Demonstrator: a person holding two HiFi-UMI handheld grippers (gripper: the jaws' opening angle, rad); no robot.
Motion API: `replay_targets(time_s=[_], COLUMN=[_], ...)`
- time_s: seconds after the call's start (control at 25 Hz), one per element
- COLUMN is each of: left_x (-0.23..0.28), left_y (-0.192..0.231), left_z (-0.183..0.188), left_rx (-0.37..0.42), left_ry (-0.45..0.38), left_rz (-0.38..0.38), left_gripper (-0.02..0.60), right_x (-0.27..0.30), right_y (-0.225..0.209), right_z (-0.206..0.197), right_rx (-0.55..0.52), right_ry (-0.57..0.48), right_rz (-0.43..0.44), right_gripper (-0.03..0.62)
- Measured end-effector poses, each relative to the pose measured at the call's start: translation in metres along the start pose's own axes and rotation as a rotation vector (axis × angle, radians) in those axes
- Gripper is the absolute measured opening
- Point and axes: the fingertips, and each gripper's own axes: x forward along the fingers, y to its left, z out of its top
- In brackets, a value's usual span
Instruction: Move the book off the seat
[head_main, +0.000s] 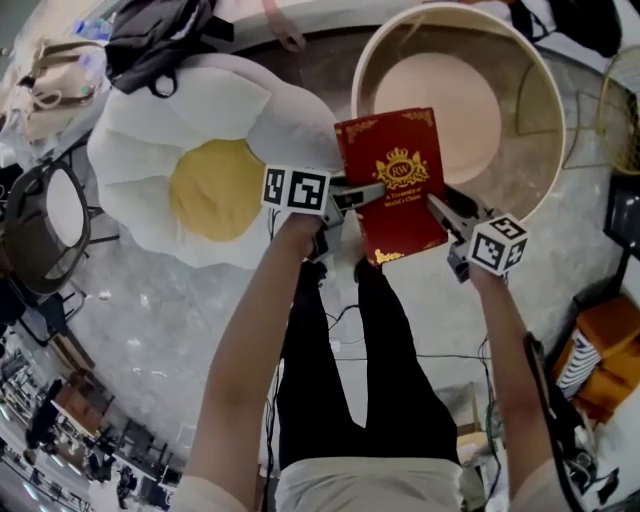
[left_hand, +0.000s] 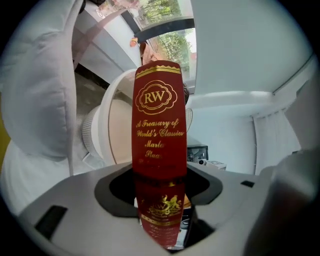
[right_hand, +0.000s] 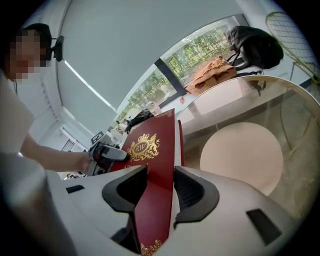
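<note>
Book (head_main: 390, 185) is pinched at its 9 o'clock edge by left gripper (head_main: 370, 192) jaws and at 4 o'clock by right gripper (head_main: 438, 206) jaws. Long axis runs 12–6, with the seat (head_main: 532, 105) at 1 o'clock.

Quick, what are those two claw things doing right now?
Left gripper: closed on the book, at its spine.
Right gripper: closed on the book's opposite edge.

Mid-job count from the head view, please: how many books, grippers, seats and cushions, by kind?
Books: 1, the red book, held up off the floor.
Grippers: 2, the left gripper and the right gripper, both clamped on the book.
Seats: 1, the round tub seat.
Cushions: 1, the egg-shaped cushion.
Total: 5.
</note>
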Motion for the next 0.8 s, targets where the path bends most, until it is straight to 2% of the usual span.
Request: replay_targets(time_s=[0.2,0.28,0.4,0.6,0.8], left_x=[0.043,0.059,0.081,0.103,0.114], left_y=[0.005,0.008,0.011,0.018,0.028], left_z=[0.021,0.028,0.039,0.056,0.065], left_rx=[0.025,0.055,0.117,0.197,0.246], left_ry=[0.049,0.067,0.091,0.052,0.009], left_rz=[0.064,0.105,0.186,0.321,0.421], left_gripper=[0.255,0.259,0.298,0.328,0.358], right_x=[-0.008,-0.010,-0.014,-0.015,-0.014], right_y=[-0.043,-0.057,-0.074,-0.095,-0.106], right_z=[0.005,0.005,0.007,0.006,0.000], right_rx=[0.036,0.047,0.055,0.101,0.161], right_ry=[-0.022,-0.028,-0.042,-0.067,-0.090], right_rz=[-0.024,-0.033,-0.056,-0.094,-0.112], right_gripper=[0.184,0.184,0.184,0.179,0.178])
